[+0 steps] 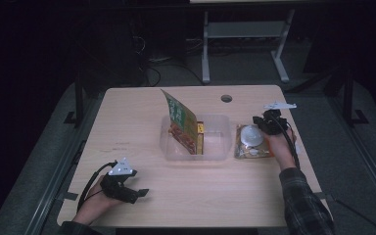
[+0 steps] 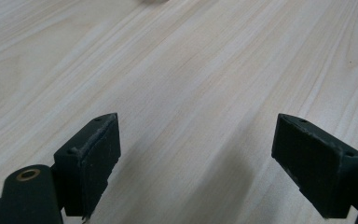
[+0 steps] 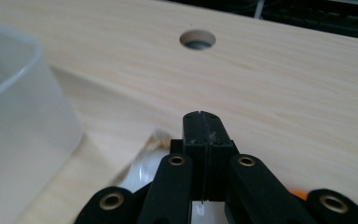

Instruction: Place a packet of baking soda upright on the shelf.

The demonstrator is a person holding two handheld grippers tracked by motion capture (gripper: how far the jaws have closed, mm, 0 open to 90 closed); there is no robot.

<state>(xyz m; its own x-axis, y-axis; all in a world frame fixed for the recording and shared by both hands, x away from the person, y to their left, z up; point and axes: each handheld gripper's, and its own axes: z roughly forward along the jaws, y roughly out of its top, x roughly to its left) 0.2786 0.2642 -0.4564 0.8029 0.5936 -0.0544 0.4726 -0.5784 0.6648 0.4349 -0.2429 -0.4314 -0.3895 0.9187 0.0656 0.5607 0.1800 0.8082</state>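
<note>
A clear plastic bin [image 1: 215, 155] stands mid-table with a green and red snack packet [image 1: 181, 121] upright inside it, leaning against a yellow item. To the right of the bin lies an orange packet [image 1: 251, 142] with a round white content. My right gripper [image 1: 261, 123] sits at that packet's far edge, jaws pressed together [image 3: 204, 126], seemingly pinching its thin film; the packet [image 3: 142, 170] shows blurred under the jaws. My left gripper [image 1: 139, 194] rests near the front left of the table, jaws wide apart [image 2: 209, 149] over bare wood, holding nothing.
A round cable hole [image 1: 226, 98] lies in the tabletop behind the bin, also seen ahead of the right jaws as the hole [image 3: 197, 39]. The bin's wall [image 3: 23, 116] stands to the left of the right gripper. Dark floor and desk legs lie beyond.
</note>
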